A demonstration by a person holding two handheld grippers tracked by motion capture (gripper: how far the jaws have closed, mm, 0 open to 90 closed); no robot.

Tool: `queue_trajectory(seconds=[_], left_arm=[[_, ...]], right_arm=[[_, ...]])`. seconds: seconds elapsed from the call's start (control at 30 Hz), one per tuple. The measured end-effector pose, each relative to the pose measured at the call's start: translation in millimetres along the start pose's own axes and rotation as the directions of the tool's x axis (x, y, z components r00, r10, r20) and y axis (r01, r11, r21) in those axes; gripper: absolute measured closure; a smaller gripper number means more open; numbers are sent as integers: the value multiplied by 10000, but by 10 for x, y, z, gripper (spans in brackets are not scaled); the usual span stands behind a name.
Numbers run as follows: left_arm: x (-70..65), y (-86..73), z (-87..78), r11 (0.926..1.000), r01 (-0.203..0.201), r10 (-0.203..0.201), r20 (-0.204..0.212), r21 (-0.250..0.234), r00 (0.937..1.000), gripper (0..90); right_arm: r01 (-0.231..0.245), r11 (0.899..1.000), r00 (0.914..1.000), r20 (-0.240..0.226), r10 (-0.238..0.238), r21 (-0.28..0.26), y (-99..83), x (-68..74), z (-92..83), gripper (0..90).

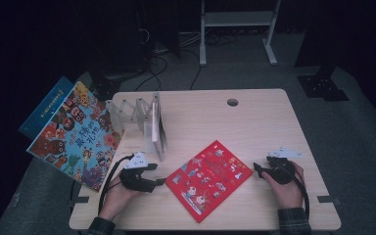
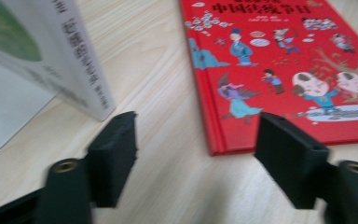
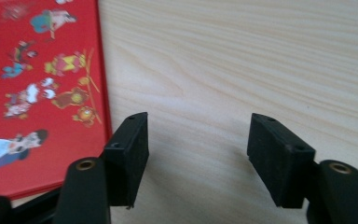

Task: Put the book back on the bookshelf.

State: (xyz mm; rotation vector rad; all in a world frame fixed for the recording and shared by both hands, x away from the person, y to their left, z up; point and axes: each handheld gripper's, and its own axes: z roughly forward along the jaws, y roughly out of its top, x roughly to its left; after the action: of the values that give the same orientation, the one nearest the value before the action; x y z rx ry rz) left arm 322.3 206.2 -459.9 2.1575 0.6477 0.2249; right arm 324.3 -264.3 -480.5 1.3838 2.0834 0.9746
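Left claw (image 1: 160,181) low on the bench (image 1: 254,112), jaws apart, gripping nothing; red book (image 1: 209,178) just right of it, corner near the right jaw. Book flat, glossy hard cover, cartoon figures. Behind: accordion rack (image 1: 132,113) holding an upright white book (image 2: 70,60). Right claw (image 1: 257,170) just beside the red book's right edge, jaws apart over bare pale wood.

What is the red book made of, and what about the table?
The red book looks like a hardcover: stiff board under glossy printed paper, since its cover shines and its edge looks thick. The table looks like pale wood or a wood-look laminate, with grain lines running across it.
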Motion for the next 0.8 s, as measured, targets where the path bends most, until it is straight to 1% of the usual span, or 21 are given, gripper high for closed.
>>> queue_trajectory(seconds=[0.07,0.17,0.2,0.27,0.33,0.37,0.43,0.5,0.57,0.67,0.8], left_arm=[[-13,0,14,10000,6,-7,112,77,9999,414],[-22,4,24,9999,-82,79,221,100,9997,497],[-24,5,28,9999,-44,41,314,94,9995,537],[-31,8,33,9999,31,-37,386,163,9992,618],[-38,14,27,9998,119,-124,299,173,9995,714],[-36,19,20,9996,184,-190,280,191,9994,747],[-18,24,5,9989,424,-429,238,196,9988,831],[7,23,0,9974,679,-685,274,236,9973,886],[30,17,9,9968,739,-742,97,314,9972,898],[43,3,51,9960,737,-735,-55,506,9973,898],[41,-1,114,9951,656,-657,-19,739,9978,896]], right_arm=[[38,10000,10000,-39,-38,-74,2,7,-46,416],[32,10000,9994,-357,-35,-78,-13,26,-114,449],[51,9999,9989,-472,-55,-87,-19,34,-134,474],[48,9999,9978,-661,-57,-133,-30,63,-178,564],[44,9999,9963,-853,-57,-161,-40,90,-214,646],[53,9998,9958,-909,-69,-178,-43,100,-227,688],[5,9999,9937,-1117,-23,-159,-54,122,-256,765],[-1,9999,9905,-1375,-17,-134,-68,142,-274,840],[42,10000,9865,-1638,-37,27,-85,162,-276,888],[143,9995,9822,-1878,-90,269,-113,202,-255,893],[356,9984,9787,-2037,-260,438,-124,262,-217,893]])
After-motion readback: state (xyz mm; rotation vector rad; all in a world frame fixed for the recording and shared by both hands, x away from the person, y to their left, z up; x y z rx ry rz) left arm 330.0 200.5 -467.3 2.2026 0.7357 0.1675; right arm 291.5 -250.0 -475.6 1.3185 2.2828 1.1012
